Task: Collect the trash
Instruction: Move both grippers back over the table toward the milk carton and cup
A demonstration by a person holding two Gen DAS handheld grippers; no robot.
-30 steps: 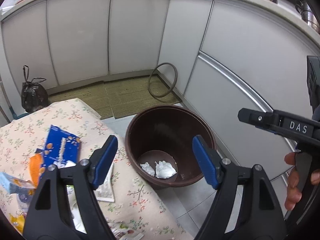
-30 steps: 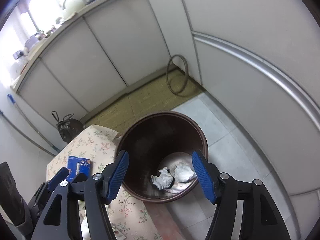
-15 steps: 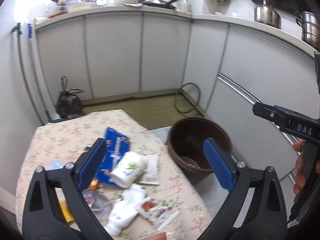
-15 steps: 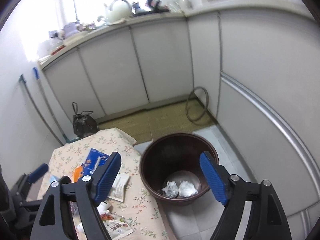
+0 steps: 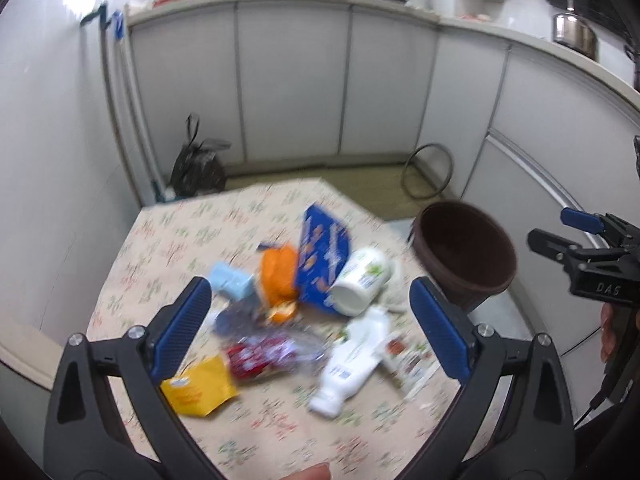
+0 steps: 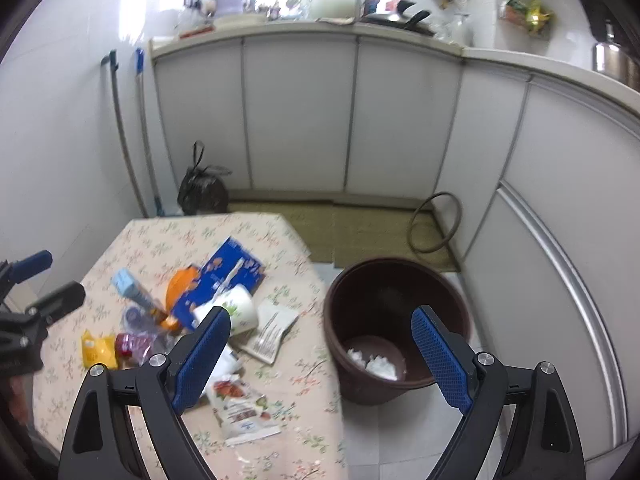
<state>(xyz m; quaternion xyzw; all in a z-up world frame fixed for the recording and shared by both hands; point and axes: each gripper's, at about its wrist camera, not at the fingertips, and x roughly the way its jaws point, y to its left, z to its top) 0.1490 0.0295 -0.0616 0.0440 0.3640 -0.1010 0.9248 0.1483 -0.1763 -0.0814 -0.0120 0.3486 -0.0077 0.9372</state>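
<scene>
A brown bin (image 6: 396, 320) stands on the floor right of the table and holds white crumpled paper (image 6: 376, 364); it also shows in the left wrist view (image 5: 464, 256). Trash lies on the floral tablecloth (image 5: 168, 240): a blue packet (image 5: 324, 248), a white cup (image 5: 360, 284), a white bottle (image 5: 352, 372), an orange wrapper (image 5: 278, 272), a yellow packet (image 5: 198, 390), a red wrapper (image 5: 256, 356). My left gripper (image 5: 310, 328) is open and empty above the pile. My right gripper (image 6: 320, 360) is open and empty, over the table edge and bin.
A black bag (image 6: 202, 192) sits on the floor by the cabinets. A hose ring (image 6: 434, 224) leans on the right cabinet. A mat (image 6: 360, 224) lies behind the bin. A flat sachet (image 6: 244, 412) lies near the table's front edge.
Both grippers have pulled back and up from the bin and swung left toward the table. The trash pile has come into full view. Both stay open and empty.
</scene>
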